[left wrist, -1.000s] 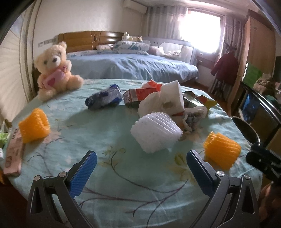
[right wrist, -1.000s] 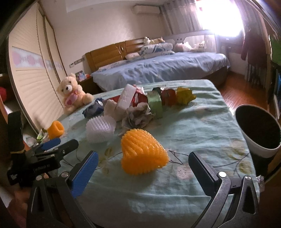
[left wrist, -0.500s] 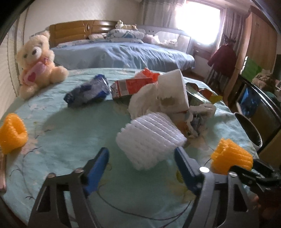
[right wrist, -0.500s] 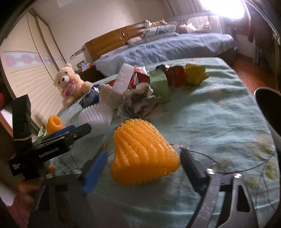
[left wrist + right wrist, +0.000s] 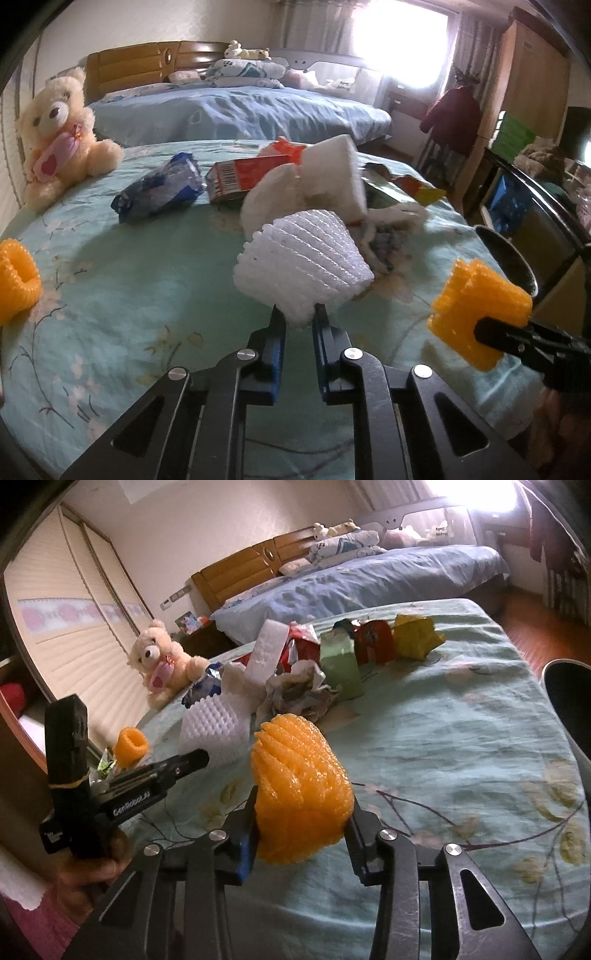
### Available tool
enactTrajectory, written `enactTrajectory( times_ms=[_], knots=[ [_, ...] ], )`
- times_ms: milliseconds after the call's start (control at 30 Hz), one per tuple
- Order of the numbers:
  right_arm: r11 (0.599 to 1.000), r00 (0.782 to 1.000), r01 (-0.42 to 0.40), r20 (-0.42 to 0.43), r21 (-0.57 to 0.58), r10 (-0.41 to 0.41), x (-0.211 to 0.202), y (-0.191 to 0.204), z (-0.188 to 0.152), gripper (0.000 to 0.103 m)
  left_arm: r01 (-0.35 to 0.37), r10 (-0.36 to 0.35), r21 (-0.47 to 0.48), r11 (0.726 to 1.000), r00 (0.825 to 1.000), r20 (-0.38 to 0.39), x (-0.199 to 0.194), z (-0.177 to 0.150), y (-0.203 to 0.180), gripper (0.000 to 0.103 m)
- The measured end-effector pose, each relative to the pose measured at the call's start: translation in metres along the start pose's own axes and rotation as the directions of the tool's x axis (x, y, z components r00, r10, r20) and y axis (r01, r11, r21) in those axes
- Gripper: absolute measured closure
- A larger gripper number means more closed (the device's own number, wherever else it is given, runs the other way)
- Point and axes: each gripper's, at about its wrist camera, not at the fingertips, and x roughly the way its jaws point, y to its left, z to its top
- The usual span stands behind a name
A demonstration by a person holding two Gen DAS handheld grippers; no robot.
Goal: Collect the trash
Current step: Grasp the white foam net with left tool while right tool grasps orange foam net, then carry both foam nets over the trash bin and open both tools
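With the left tongs (image 5: 298,314) pinched on the white foam net (image 5: 301,264) and the right tongs (image 5: 301,814) clamped on the orange foam net (image 5: 301,786), pickup looked done, and carrying both to the bin (image 5: 570,698) seemingly came next.

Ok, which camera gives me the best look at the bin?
Right wrist. The bin sits at the table's right edge, its dark opening and pale wall showing, though the frame cuts it off. The left wrist view catches only its dark rim, behind the orange foam net.
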Motion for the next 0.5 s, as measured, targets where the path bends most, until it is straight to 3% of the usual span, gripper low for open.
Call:
enactTrajectory(
  times_ms=[500],
  knots=[
    [0.99, 0.992, 0.08, 0.083, 0.115, -0.09, -0.048, -0.057, -0.001, 0.062, 0.098, -0.096, 0.131, 0.986, 0.995, -0.023, -0.005, 0.007, -0.067, 0.09]
  ],
)
